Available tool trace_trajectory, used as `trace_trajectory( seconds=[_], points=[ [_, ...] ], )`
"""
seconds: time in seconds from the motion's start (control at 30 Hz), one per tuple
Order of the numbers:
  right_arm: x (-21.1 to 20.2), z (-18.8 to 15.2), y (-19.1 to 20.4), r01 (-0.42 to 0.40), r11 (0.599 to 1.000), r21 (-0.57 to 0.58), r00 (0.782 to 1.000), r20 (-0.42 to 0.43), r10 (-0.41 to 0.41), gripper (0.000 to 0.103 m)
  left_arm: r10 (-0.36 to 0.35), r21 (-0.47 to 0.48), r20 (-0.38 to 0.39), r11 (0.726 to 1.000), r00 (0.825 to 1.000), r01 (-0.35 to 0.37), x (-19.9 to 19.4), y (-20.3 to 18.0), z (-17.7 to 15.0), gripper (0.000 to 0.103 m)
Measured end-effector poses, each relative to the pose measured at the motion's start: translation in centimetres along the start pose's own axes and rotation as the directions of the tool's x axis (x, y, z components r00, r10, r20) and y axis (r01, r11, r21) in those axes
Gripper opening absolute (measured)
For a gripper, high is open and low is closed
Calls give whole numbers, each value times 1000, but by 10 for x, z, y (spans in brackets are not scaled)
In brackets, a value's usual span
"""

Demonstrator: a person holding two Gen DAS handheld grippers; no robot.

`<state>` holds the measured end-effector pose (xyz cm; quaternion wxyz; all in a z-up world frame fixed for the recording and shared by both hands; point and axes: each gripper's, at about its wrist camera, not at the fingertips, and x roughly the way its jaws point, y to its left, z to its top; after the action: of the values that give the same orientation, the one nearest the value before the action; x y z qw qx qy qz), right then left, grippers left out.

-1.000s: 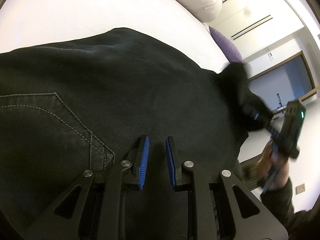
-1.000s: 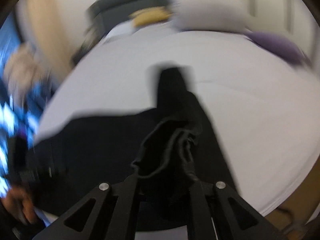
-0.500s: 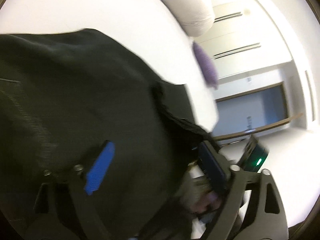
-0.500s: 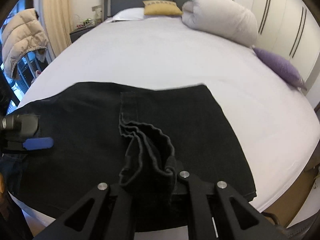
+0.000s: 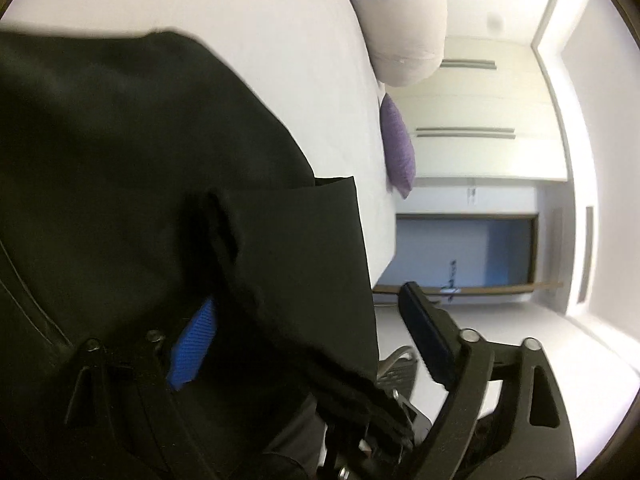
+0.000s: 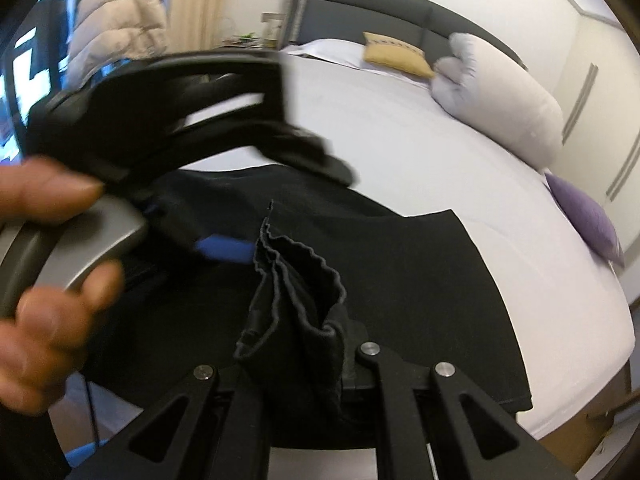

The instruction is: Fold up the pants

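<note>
Black pants (image 6: 420,280) lie spread on the white bed, folded over on themselves. My right gripper (image 6: 296,344) is shut on a bunched, pleated hem (image 6: 296,280) and holds it up above the cloth. In the left wrist view that same bunch (image 5: 280,300) runs between the fingers of my left gripper (image 5: 308,296). Its jaws are closing. The blue pad (image 5: 192,352) sits to the left of the bunch, and the dark right finger (image 5: 428,336) stands apart from it. In the right wrist view a hand (image 6: 52,300) holds the left gripper (image 6: 280,204) just beyond the hem.
A rolled white duvet (image 6: 500,96), a purple cushion (image 6: 584,220) and a yellow cushion (image 6: 396,54) lie toward the grey headboard (image 6: 360,8). A puffer jacket (image 6: 120,32) hangs at far left. The bed's edge (image 6: 580,396) runs close on the right, and bare sheet (image 5: 260,40) stretches beyond the pants.
My left gripper went from nearly shut to wide, rolled, and swung over to the bunched hem. My right gripper carried that hem leftward across the pants, toward the left gripper.
</note>
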<state>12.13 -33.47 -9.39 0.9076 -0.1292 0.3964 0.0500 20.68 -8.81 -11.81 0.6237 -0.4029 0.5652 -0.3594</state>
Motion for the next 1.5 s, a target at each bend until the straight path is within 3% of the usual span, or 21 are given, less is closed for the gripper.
trace_trajectory(
  seconds=[0.03, 0.07, 0.17, 0.33, 0.5, 0.63, 0.97, 1.07, 1.17, 1.23, 1.27, 1.37, 1.4, 1.5],
  points=[
    [-1, 1, 8, -2, 1000, -19, 1000, 2, 3, 8, 32, 25, -9, 999, 999, -32, -2, -3, 2, 31],
    [-1, 1, 12, -2, 999, -33, 1000, 6, 2, 8, 73, 49, -23, 996, 997, -72, -3, -6, 5, 19],
    [-5, 3, 24, -3, 997, -74, 1000, 22, 5, 9, 138, 115, -30, 984, 990, -134, -14, -12, 11, 7],
    [-7, 6, 48, -27, 987, -161, 999, 40, 34, 9, 227, 198, 3, 954, 974, -223, -35, -18, 13, 7],
    [2, 0, 75, -54, 975, -218, 998, 17, 59, 11, 282, 193, 14, 941, 959, -280, -47, 3, 11, 6],
    [15, -5, 82, -65, 969, -239, 998, -16, 63, 11, 298, 167, 14, 940, 954, -296, -34, 20, 5, 7],
    [29, -2, 82, -104, 966, -235, 994, -57, 94, 15, 339, 176, 27, 925, 941, -338, -22, 40, 6, 8],
    [28, -5, 74, -159, 972, -175, 986, -73, 148, 18, 347, 170, 29, 922, 937, -347, -29, 40, 1, 9],
    [25, -6, 54, -235, 969, -73, 969, -94, 228, 45, 394, 191, 53, 898, 917, -397, -30, 27, -4, 11],
    [21, -12, 36, -302, 953, 13, 948, -106, 301, 71, 435, 212, 75, 872, 897, -441, -37, 20, -10, 11],
    [18, -14, 26, -342, 938, 62, 932, -107, 347, 72, 450, 213, 86, 864, 889, -457, -40, 18, -11, 11],
    [7, -16, -10, -461, 862, 211, 870, -84, 486, 70, 524, 216, 162, 809, 837, -548, -51, 5, -13, 11],
    [3, -15, -30, -502, 822, 270, 845, -52, 533, 66, 520, 222, 176, 806, 836, -548, -53, 0, -14, 11],
    [10, -11, -94, -544, 727, 419, 807, 23, 591, 47, 491, 293, 205, 794, 847, -532, -48, -25, -22, 11]
  ],
)
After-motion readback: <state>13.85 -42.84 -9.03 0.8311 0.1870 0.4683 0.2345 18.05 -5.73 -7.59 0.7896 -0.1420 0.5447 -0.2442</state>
